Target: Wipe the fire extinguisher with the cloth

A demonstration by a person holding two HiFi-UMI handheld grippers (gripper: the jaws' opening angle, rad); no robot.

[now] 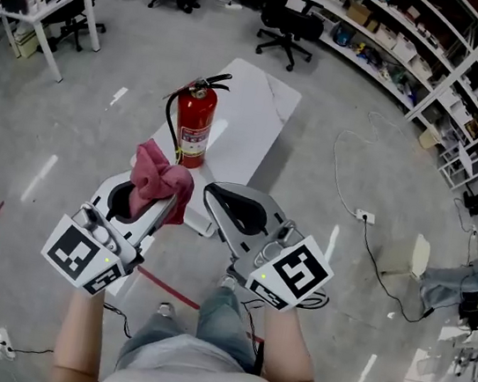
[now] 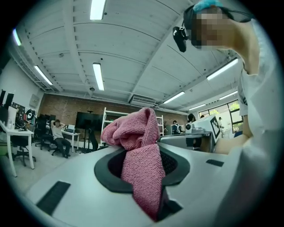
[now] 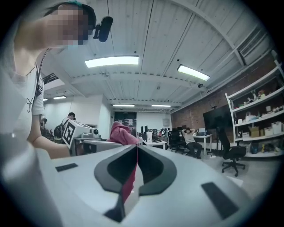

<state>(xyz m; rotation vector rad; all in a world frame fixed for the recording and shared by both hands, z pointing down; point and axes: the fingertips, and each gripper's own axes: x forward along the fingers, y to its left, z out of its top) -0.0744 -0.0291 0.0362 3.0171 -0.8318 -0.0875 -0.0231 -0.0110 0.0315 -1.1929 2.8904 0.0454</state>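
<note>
A red fire extinguisher (image 1: 193,130) with a black hose stands upright on the white table (image 1: 256,108). My left gripper (image 1: 155,204) is held just short of it, tilted up, and is shut on a bunched pink cloth (image 1: 161,180). In the left gripper view the cloth (image 2: 133,131) hangs down between the jaws of the left gripper (image 2: 143,155) and hides the extinguisher. My right gripper (image 1: 210,192) sits beside it on the right, shut with nothing held. From the right gripper (image 3: 136,150) view, the cloth (image 3: 120,133) shows to the left, past the closed jaws.
Office chairs (image 1: 286,25) stand beyond the table, with a desk (image 1: 43,10) at far left and shelving (image 1: 420,53) at far right. A power cable (image 1: 368,223) trails over the floor on the right. A red tape line (image 1: 162,285) runs by the person's feet.
</note>
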